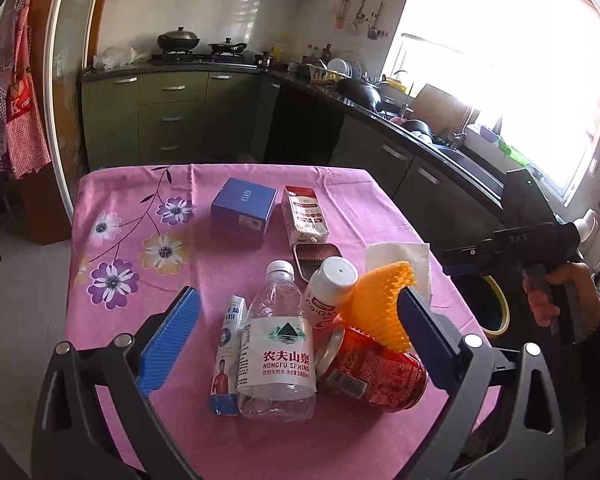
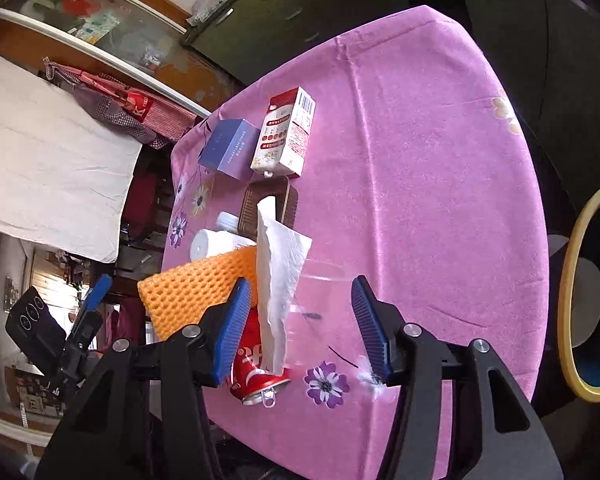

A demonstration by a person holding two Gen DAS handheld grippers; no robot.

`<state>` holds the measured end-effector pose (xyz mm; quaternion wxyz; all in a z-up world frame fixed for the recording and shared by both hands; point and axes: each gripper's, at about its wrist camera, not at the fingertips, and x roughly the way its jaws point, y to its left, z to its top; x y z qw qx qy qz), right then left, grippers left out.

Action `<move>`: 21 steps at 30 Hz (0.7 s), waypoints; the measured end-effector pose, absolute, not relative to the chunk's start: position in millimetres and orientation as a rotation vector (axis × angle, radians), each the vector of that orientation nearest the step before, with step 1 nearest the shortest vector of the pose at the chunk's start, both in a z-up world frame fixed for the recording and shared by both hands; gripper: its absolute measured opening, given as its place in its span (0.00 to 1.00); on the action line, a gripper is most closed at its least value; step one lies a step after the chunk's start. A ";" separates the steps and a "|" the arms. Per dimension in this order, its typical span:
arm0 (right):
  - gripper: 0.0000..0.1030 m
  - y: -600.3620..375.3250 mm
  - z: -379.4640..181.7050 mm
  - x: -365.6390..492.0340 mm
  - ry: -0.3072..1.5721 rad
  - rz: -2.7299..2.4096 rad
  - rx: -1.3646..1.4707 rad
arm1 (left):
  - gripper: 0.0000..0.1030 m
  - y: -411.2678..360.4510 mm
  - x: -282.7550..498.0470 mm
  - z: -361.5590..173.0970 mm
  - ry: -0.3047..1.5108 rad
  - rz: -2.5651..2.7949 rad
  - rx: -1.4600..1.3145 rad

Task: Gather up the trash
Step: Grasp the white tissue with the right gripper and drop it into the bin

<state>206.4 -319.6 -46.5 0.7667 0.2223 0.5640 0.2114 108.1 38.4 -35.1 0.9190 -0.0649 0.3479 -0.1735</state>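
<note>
On the pink floral tablecloth (image 1: pixel 140 200) lies a heap of trash: a clear Nongfu Spring water bottle (image 1: pixel 278 344), a small white tube carton (image 1: pixel 226 356), a red can (image 1: pixel 374 376), a white pill bottle (image 1: pixel 330 292), an orange spiky foam piece (image 1: pixel 384 300) and a white paper napkin (image 1: pixel 400 256). My left gripper (image 1: pixel 296 340) is open, its jaws standing on either side of the heap. My right gripper (image 2: pixel 300 328) is open just above the table's near edge, with the napkin (image 2: pixel 278 272) standing between its jaws and the can (image 2: pixel 256 368) below.
A blue box (image 1: pixel 244 212), a red-and-white carton (image 1: pixel 304 216) and a brown tin tray (image 1: pixel 316 258) lie farther back. A dark bin with a yellow rim (image 2: pixel 576 292) stands beside the table's right edge. Kitchen counters run behind.
</note>
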 end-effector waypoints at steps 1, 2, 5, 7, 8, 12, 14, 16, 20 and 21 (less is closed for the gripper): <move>0.52 -316.0 -47.0 210.9 1.228 0.459 0.477 | 0.91 39.6 106.5 -36.4 0.714 -0.359 -0.133; 0.52 -311.6 -48.1 215.6 1.235 0.463 0.472 | 0.91 40.3 105.3 -36.3 0.711 -0.361 -0.129; 0.51 -296.9 -52.4 226.2 1.258 0.474 0.450 | 0.91 42.7 102.2 -34.7 0.707 -0.358 -0.121; 0.25 -289.1 -52.6 230.0 1.255 0.494 0.441 | 0.91 44.5 101.5 -34.7 0.710 -0.356 -0.125; 0.12 -286.1 -49.9 229.4 1.240 0.500 0.424 | 0.91 45.0 101.0 -34.8 0.711 -0.356 -0.126; 0.02 -281.3 -25.6 218.2 1.163 0.544 0.389 | 0.91 42.4 97.5 -34.0 0.715 -0.359 -0.108; 0.02 -285.0 -10.1 208.8 1.125 0.563 0.382 | 0.91 40.1 97.0 -33.5 0.716 -0.358 -0.100; 0.02 -292.0 5.3 198.8 1.084 0.574 0.385 | 0.91 38.0 97.2 -33.1 0.717 -0.361 -0.099; 0.02 -315.9 35.2 178.1 0.997 0.589 0.425 | 0.91 31.0 95.9 -31.7 0.720 -0.371 -0.086; 0.02 -324.2 41.8 173.0 0.976 0.587 0.436 | 0.91 28.9 95.4 -31.2 0.720 -0.375 -0.082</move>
